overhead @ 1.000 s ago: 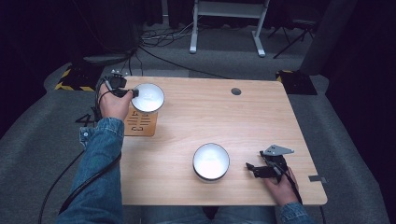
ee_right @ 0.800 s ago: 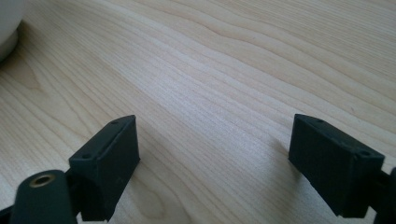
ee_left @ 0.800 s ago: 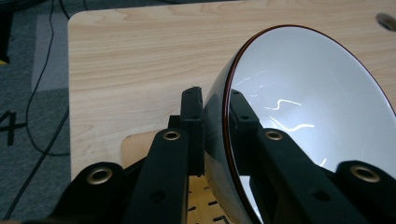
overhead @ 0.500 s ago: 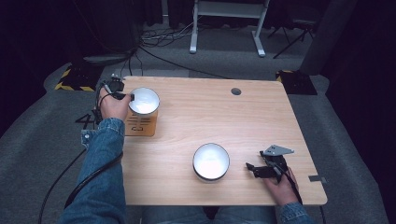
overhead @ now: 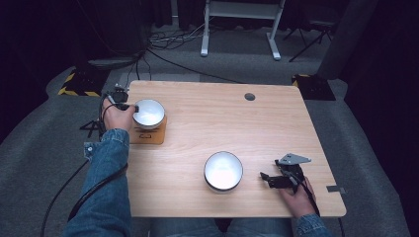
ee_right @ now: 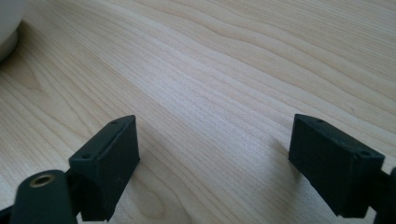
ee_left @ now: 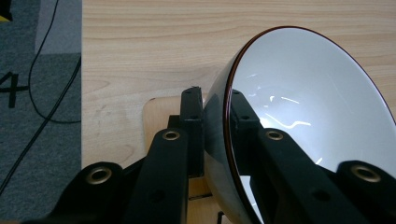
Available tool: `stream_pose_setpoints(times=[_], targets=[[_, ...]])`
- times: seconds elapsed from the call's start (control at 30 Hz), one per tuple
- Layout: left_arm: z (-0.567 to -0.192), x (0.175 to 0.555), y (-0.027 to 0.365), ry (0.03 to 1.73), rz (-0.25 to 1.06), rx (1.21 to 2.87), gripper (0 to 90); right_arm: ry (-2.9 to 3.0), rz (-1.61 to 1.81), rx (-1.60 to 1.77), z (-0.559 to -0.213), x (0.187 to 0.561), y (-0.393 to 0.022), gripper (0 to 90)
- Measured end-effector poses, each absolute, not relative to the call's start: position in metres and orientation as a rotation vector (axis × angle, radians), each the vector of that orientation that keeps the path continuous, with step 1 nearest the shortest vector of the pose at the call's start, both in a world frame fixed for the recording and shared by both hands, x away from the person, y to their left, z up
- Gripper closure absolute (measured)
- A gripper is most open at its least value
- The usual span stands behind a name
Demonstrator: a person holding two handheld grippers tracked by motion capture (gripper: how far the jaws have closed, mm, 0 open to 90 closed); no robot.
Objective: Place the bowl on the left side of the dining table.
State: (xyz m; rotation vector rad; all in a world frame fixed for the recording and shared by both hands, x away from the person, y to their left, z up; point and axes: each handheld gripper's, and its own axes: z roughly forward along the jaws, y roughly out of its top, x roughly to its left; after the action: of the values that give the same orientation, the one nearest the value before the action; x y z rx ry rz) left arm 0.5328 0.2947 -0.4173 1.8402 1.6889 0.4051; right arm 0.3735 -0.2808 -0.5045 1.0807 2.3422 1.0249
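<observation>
At the far left of the wooden table [overhead: 276,128], the person's left hand [overhead: 116,117] holds the left gripper [overhead: 129,106], and its jaws are clamped tight on the wall of a bowl [overhead: 149,112]. In the left gripper view this is plain: one black jaw presses the dark outer side of the bowl and the other sits against its white inside, with the thin reddish rim running up between them. The bowl is tilted in that view, its open face turned to the right. From above, the bowl sits over a small brown wooden board [overhead: 150,136] near the table's left edge; whether its base touches the board I cannot tell. A denim sleeve [overhead: 101,192] runs down from that hand to the bottom edge, and a black cable [overhead: 74,177] loops away beside it.

Toward the middle, nearer the person, a second bowl [overhead: 223,171] stands upright on the bare wood, white inside with a dark rim, well apart from the first.

To its right, the right hand [overhead: 296,197] rests the right gripper [overhead: 269,178] low over the table, pointing toward that second bowl but not touching it. Its jaws stand wide open with nothing between them; the right gripper view looks along them over plain wood grain, with a pale edge of the bowl [ee_right: 8,28] in the top left corner.
</observation>
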Motion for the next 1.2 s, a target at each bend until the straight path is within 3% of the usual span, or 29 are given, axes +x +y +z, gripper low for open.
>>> stream_pose_setpoints(times=[1.2], targets=[[-0.444,0.530,0.304,1.744,0.397,1.810,80.5,2.342,1.025,1.080,-0.505,0.374,-0.281,16.1]])
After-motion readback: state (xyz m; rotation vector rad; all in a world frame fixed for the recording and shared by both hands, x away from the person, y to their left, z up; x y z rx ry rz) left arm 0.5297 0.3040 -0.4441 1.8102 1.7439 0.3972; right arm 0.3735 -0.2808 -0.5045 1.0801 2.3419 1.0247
